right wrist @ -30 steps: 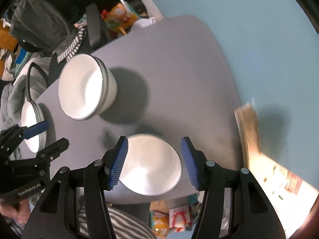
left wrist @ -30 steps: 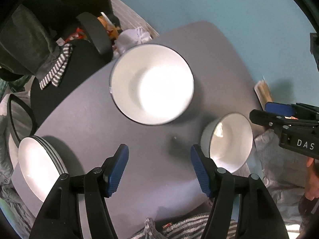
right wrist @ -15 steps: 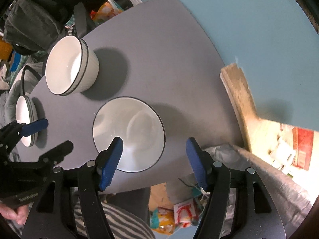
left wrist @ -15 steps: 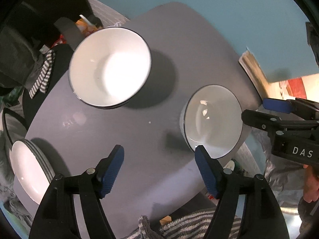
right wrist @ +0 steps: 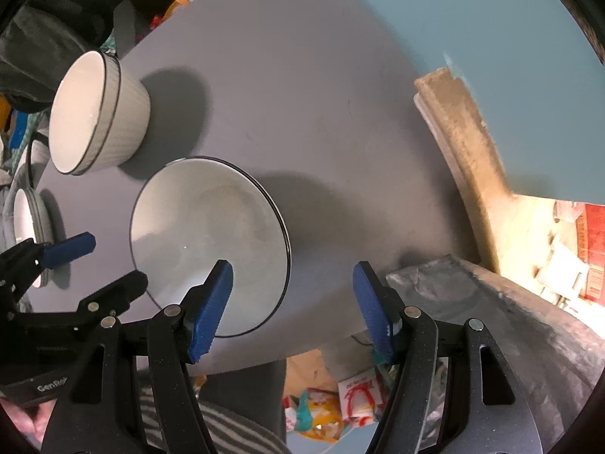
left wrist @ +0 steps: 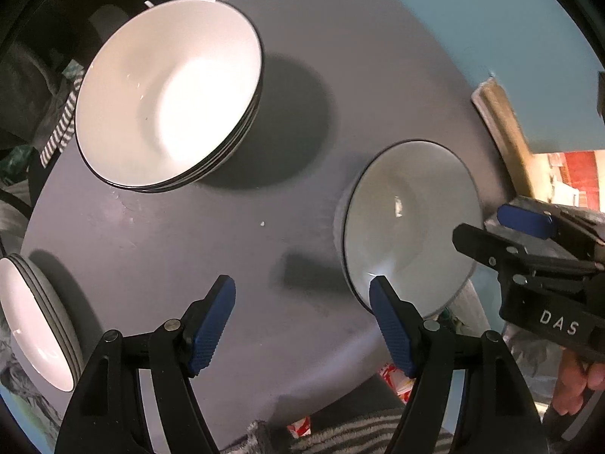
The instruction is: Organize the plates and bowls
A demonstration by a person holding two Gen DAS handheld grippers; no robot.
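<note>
Both grippers hang almost straight down over the grey table [left wrist: 211, 234], and both stand wide open with nothing between their blue pads

The thing they seem to be after is the single bowl [right wrist: 211, 242] near the table's front edge, sitting alone and upright, apart from the stack of bowls [left wrist: 170, 87] farther back and the stack of plates [left wrist: 34, 321] at the table's left end

Here is what the next move turns on, as I read it: the lone bowl sits between the two hands. The right gripper [right wrist: 293, 304] straddles the bowl's right-hand rim, its left pad over the white inside and its right pad over bare table outside the wall. The left gripper [left wrist: 302, 319] is mostly over empty table, with only its right pad reaching the bowl's left rim

So the right hand looks the nearer and better lined up; it would need only to sink until the rim is between its pads. A round bowl has no long axis to fuss about, so any part of the rim will serve

From there the bowl stack lies back and to the left
</note>
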